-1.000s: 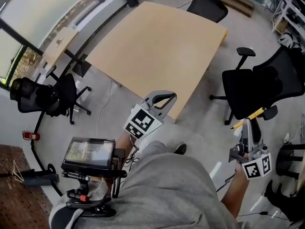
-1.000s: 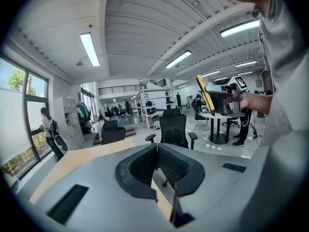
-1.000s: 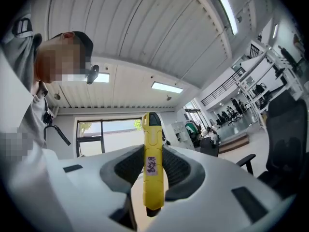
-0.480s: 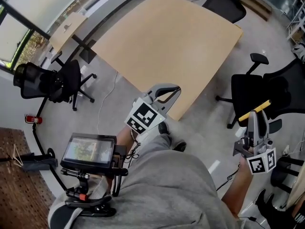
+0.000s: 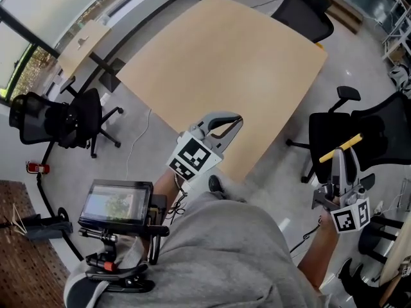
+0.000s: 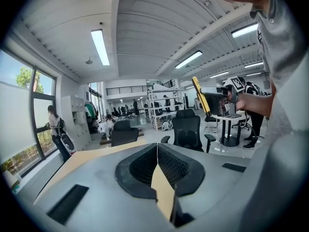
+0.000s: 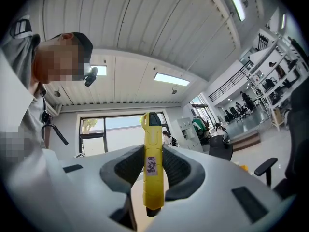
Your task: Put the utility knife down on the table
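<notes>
Barely moved: right gripper (image 5: 339,159) held knife (image 5: 350,142) in clenched fingers, 4 o'clock of worktop (image 5: 225,56); left gripper (image 5: 235,120) fingers closed, empty.

A large pale wooden table (image 5: 225,69) stands on a grey concrete floor (image 5: 276,172). Black office chairs sit around it: one to the left (image 5: 54,124), one at the far end (image 5: 305,15), one to the right (image 5: 366,130). A long window (image 5: 38,5) runs along the left side. Overhead, a ribbed white ceiling (image 6: 145,28) carries strip lights (image 6: 100,46), and shelving (image 6: 161,100) lines the far end.
</notes>
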### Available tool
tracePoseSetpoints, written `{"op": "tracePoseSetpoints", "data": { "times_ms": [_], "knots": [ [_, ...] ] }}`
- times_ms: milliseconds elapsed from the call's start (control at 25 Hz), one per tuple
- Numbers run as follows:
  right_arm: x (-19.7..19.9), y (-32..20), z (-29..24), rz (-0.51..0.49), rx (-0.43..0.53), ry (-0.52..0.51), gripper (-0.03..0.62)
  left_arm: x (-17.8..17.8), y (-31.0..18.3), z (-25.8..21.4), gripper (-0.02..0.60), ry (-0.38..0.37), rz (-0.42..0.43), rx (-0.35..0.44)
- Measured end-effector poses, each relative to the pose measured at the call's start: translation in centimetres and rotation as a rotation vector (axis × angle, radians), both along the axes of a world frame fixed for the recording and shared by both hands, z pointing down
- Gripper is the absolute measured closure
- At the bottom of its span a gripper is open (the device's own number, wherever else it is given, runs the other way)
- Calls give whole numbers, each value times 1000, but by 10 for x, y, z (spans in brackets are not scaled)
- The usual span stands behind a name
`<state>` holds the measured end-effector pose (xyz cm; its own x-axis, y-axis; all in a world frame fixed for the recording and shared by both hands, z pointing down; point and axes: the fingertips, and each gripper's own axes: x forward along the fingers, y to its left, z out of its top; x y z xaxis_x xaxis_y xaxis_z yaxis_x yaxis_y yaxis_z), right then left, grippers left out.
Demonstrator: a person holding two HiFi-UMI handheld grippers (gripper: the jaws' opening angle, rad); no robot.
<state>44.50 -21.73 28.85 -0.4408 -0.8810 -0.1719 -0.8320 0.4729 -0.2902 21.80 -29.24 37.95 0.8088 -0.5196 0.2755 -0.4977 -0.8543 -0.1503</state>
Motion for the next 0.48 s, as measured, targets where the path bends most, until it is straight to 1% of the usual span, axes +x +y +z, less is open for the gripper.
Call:
{"op": "tracePoseSetpoints", "data": {
  "times_ms": [120, 280, 480],
  "knots": [
    [-19, -27, -4, -6, -7, 19, 476, -21, -27, -4, 575, 19, -14, 4],
    [-55, -59, -5, -5, -11, 40, 476, -57, -54, 1, 575, 46, -26, -8],
    [-95, -87, -11, -2, 3, 45, 476, -92, -70, 5, 575, 59, -16, -16]
  ]
}}
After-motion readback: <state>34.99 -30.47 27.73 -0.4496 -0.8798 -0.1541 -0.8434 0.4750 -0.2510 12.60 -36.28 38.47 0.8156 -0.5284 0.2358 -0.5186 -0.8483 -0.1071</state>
